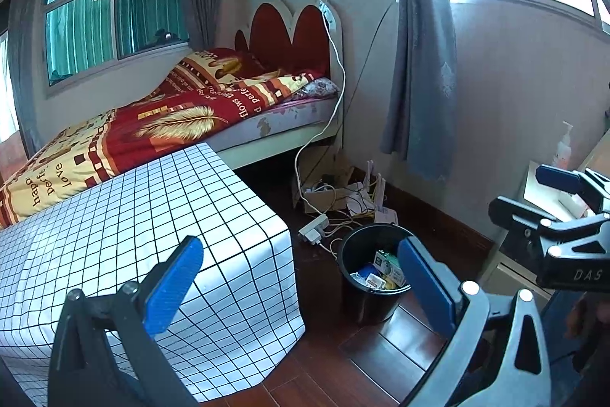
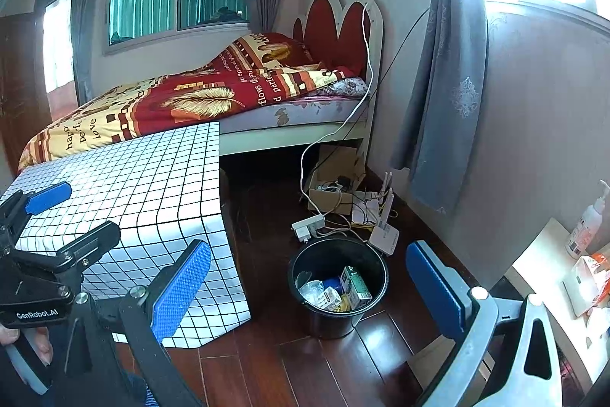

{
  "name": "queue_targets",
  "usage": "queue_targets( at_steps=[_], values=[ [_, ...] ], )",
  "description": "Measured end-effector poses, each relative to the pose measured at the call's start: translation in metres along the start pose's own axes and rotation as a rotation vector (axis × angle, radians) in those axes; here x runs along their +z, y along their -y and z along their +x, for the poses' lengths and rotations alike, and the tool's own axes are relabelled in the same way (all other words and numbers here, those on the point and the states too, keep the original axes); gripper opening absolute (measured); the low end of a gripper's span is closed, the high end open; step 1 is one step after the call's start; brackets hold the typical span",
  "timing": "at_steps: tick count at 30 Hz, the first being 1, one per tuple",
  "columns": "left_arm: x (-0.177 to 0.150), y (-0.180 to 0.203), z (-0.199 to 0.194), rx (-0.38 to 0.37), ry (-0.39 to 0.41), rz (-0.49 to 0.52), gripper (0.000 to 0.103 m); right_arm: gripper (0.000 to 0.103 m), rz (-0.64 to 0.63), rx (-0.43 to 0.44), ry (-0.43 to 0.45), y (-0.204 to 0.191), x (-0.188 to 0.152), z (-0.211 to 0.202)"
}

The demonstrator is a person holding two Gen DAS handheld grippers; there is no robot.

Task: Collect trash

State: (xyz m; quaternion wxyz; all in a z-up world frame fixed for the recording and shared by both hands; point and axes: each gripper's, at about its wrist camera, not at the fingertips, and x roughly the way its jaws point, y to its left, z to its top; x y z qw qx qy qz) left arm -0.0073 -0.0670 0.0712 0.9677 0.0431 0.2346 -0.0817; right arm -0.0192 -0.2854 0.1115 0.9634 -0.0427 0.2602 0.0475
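Observation:
A black trash bucket [image 1: 371,277] stands on the wooden floor right of the table; it also shows in the right wrist view [image 2: 337,287]. Inside lie several cartons and wrappers [image 2: 337,290], among them a green carton. My left gripper [image 1: 301,273] is open and empty, held above the table corner and the bucket. My right gripper [image 2: 309,287] is open and empty, held above the floor in front of the bucket. Each gripper shows in the other's view, the right one [image 1: 564,212] at the right edge and the left one [image 2: 49,227] at the left edge.
A table under a white grid cloth [image 1: 126,227] stands at the left, a bed [image 1: 160,117] behind it. Cables, a power strip [image 2: 309,226], a router and a cardboard box lie by the wall. A side table [image 2: 541,262] with a pump bottle and packets stands at the right.

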Motion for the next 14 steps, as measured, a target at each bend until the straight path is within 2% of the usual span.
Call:
queue_targets(
  at_steps=[7,10,14],
  values=[
    [-0.0012,-0.0004,0.0005,0.014,0.009,0.014,0.102,0.103,0.006,0.002,-0.006,0.0014,-0.0037,0.0030],
    [-0.0021,-0.0039,-0.0013,-0.066,0.025,-0.022,0.102,0.103,0.011,0.001,-0.007,0.0018,-0.0049,0.0035],
    [-0.0034,0.0027,-0.0022,-0.068,0.024,-0.004,0.102,0.103,0.012,0.003,-0.014,0.0008,-0.0076,0.0050]
  ],
)
